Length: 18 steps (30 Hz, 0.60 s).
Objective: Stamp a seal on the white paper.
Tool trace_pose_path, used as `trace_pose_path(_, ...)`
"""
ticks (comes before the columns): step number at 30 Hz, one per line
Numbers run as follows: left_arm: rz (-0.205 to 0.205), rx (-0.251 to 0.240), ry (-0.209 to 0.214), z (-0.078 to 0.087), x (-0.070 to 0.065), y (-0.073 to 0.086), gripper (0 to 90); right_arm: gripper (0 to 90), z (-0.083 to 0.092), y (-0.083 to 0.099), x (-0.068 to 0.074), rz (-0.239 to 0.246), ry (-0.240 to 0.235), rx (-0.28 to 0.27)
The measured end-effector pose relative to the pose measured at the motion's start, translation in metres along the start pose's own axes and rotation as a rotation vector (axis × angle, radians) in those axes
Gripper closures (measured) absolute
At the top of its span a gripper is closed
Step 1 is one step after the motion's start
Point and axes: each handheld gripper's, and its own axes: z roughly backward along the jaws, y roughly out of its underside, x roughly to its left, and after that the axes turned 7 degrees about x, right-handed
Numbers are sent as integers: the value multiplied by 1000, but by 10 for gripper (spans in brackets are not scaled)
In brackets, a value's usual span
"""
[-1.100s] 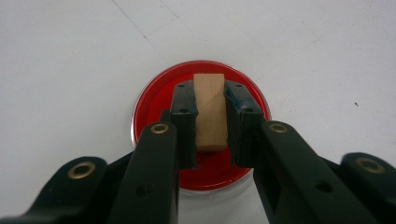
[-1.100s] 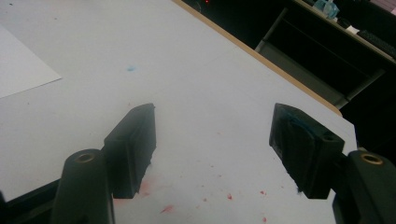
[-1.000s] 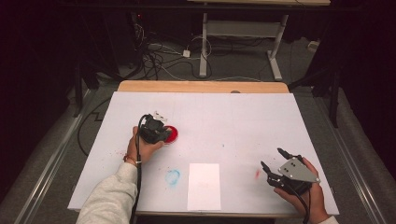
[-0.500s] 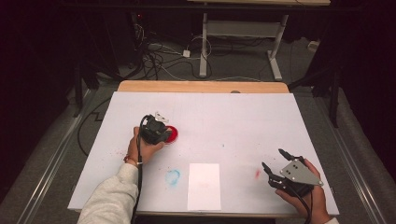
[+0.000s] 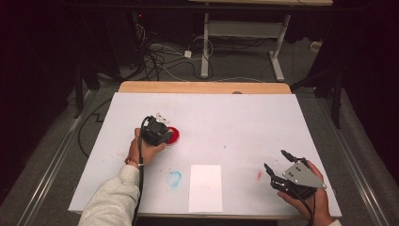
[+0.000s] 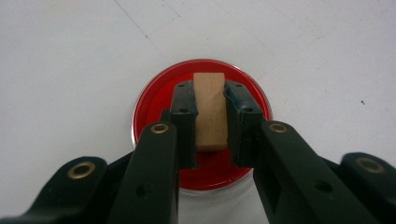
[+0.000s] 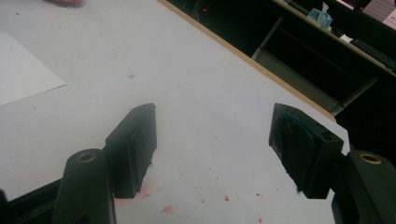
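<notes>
A round red dish (image 5: 174, 137) sits on the white table (image 5: 235, 113) left of centre. My left gripper (image 5: 164, 133) hangs right over it, pointing down. In the left gripper view, its jaws (image 6: 211, 100) are shut on a small light wooden block (image 6: 210, 112), which stands upright above the dish's red inside (image 6: 154, 107). I cannot tell whether the block's lower end touches the dish. My right gripper (image 5: 275, 160) rests near the front right corner of the table. It is open, with nothing between its jaws (image 7: 215, 126).
A white sheet of paper (image 5: 205, 187) lies at the front middle, with a blue smear (image 5: 173, 178) to its left and a red smear (image 5: 259, 175) to its right. A wooden strip (image 5: 202, 87) borders the far edge. Cables and desk legs lie on the floor beyond.
</notes>
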Motion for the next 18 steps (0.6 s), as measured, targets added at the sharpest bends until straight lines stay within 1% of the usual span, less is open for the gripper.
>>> trace_pose_path(2,0,-1,-6,0,-1,0,736,325,0,0,0,0,1,1)
trace_pose_path(11,-4,-5,-3,0,0,0,735,325,-2,0,1,9,-2,8)
trace_pose_path(13,3,-14,0,1,1,0,735,325,-1,1,0,7,0,8)
trace_pose_path(14,13,-24,-13,2,2,0,735,324,-1,1,0,4,1,6)
trace_pose_path(15,19,-42,-3,5,3,0,735,324,-1,1,-1,1,2,6)
trace_pose_path(16,15,-59,2,9,3,0,735,324,-1,1,-1,2,2,5)
trace_pose_path(17,8,-71,-4,14,2,-1,735,324,-1,1,-1,3,3,5)
trace_pose_path(18,5,-84,5,18,0,-1,735,324,-1,1,-1,4,3,5)
